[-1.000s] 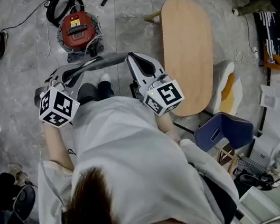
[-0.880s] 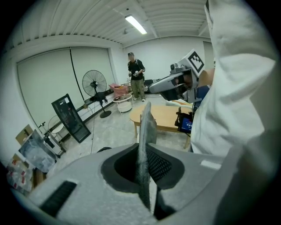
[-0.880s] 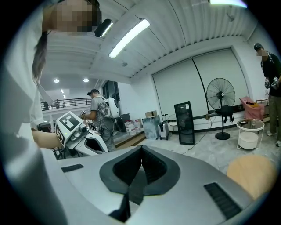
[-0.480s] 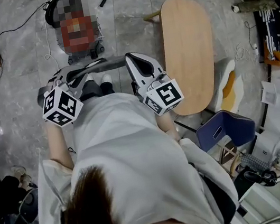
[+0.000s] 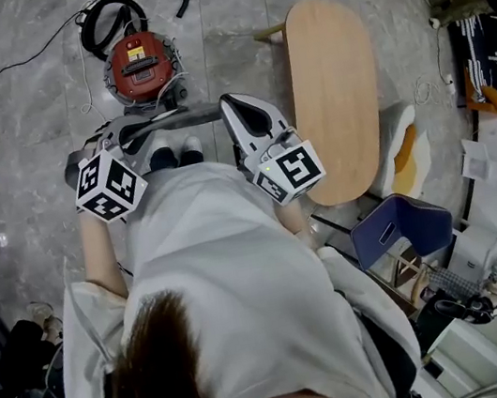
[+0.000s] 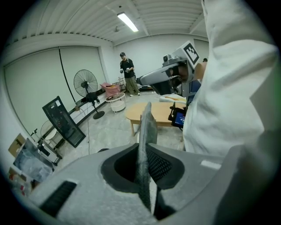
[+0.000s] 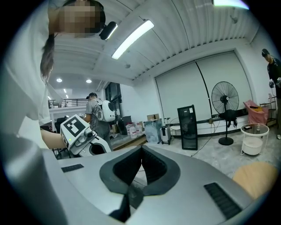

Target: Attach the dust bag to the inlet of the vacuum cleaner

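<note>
Though flat-on overhead, dust bag [image 6: 147,132] edge-on in L gripper view.

The person [image 5: 235,281] is wearing a loose white short-sleeved shirt [image 5: 237,243], dark trousers [image 5: 164,160] and white shoes [image 5: 189,143] at mid-frame; dark brown hair [image 5: 164,370] is showing below.

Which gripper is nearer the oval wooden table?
Right. The right gripper hangs just beside the wooden table; the left gripper is across the person, farther off.
</note>
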`<state>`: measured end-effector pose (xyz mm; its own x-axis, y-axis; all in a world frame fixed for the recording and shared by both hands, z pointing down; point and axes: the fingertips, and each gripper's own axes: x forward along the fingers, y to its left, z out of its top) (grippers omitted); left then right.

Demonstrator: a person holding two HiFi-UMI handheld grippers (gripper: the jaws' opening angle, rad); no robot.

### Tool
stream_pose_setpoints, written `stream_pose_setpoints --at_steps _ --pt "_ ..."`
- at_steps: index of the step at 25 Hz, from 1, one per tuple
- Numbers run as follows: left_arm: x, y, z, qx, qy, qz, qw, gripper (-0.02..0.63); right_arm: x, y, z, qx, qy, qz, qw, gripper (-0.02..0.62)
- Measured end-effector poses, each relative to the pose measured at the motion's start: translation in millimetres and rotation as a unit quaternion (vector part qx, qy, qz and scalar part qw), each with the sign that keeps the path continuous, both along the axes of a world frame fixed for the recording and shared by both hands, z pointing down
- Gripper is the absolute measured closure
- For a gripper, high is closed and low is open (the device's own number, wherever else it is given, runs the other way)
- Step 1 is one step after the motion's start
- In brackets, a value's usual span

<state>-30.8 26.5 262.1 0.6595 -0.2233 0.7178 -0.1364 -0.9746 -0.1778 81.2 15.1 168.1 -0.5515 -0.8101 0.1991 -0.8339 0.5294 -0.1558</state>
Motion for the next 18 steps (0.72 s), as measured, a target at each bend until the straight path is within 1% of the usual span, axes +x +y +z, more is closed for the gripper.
stream_pose_setpoints --at_steps 4,7,9,11,14,16,18 --pt "2.5 -7.9 3.8 -0.005 -0.004 0.010 0.9999 0.568 -0.9 -7.7 -1.8 0.011 0.018 -0.008 1.000 0.592" --pt "5.8 -9.9 4.0 -0.008 -0.001 0.016 0.9998 0.568 -1.7 -8.4 2.0 0.003 0.023 -0.015 1.000 0.573" --pt "7.5 -10.9 3.1 -0.009 0.000 0.019 0.9998 0.568 -4.9 -7.6 7.8 -0.008 0.034 -0.027 0.999 0.528" --pt "9.8 -11.0 3.6 -0.009 -0.001 0.024 0.9997 0.568 -10.6 -5.6 16.6 -0.022 0.060 -0.050 0.997 0.483" --pt "14.0 -10.3 6.5 -0.010 -0.005 0.033 0.9994 0.568 -21.6 -0.9 33.6 -0.050 0.103 -0.095 0.989 0.445" --pt "16.1 -8.7 9.0 -0.011 -0.008 0.039 0.9991 0.568 -28.6 3.2 43.6 -0.063 0.131 -0.122 0.982 0.443" --pt "17.8 -5.9 13.1 -0.014 -0.013 0.048 0.9987 0.568 -33.0 6.1 53.2 -0.067 0.166 -0.144 0.973 0.443"
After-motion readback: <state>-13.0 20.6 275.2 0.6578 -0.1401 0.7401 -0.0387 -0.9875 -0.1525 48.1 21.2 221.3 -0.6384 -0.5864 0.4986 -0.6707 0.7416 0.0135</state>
